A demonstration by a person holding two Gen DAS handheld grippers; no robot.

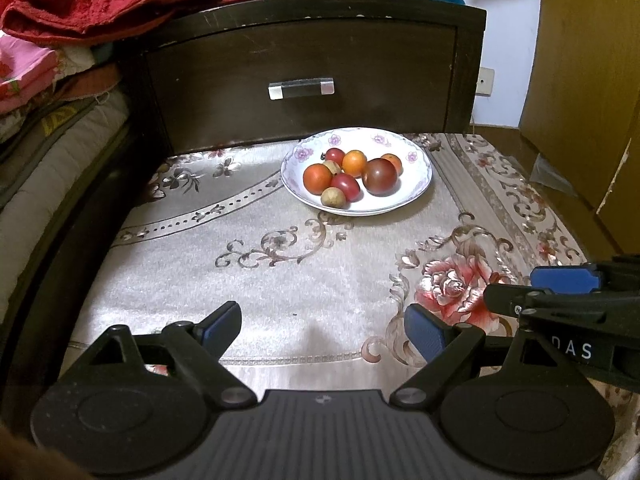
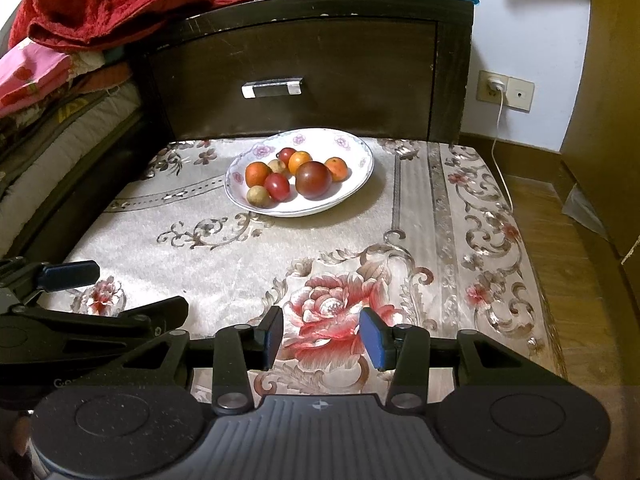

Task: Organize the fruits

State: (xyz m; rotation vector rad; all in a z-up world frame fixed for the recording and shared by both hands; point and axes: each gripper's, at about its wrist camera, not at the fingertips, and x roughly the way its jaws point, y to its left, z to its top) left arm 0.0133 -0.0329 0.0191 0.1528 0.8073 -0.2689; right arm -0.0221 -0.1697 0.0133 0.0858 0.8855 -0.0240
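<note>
Fruits all sit together in the white flowered bowl [image 1: 424,168] at the far side of the floral cloth [image 1: 280,280], right against the dark drawer front [image 1: 304,80]. Count 8 pieces: the big dark-red one [image 1: 380,176] at the right, orange rounds, small red ones and 2 brownish little ones, with 1 of those, the front brownish one [image 1: 333,197], nearest us. Nothing lies loose on the cloth.

Left gripper [image 1: 322,332] hangs low at the near edge, blue pads spread wide, nothing between them. Right gripper [image 2: 322,342] is just beside it, jaws parted too, holding nothing, over the red rose print [image 2: 332,320].

That scene fits 2 readings: a bowl waiting to be sorted, or fruit gathered and the job done. If any piece does get picked, the pile is tight, so come in from above on an outer piece, close gently on these smooth round skins, and keep clear of the rim so the bowl doesn't tip.
</note>
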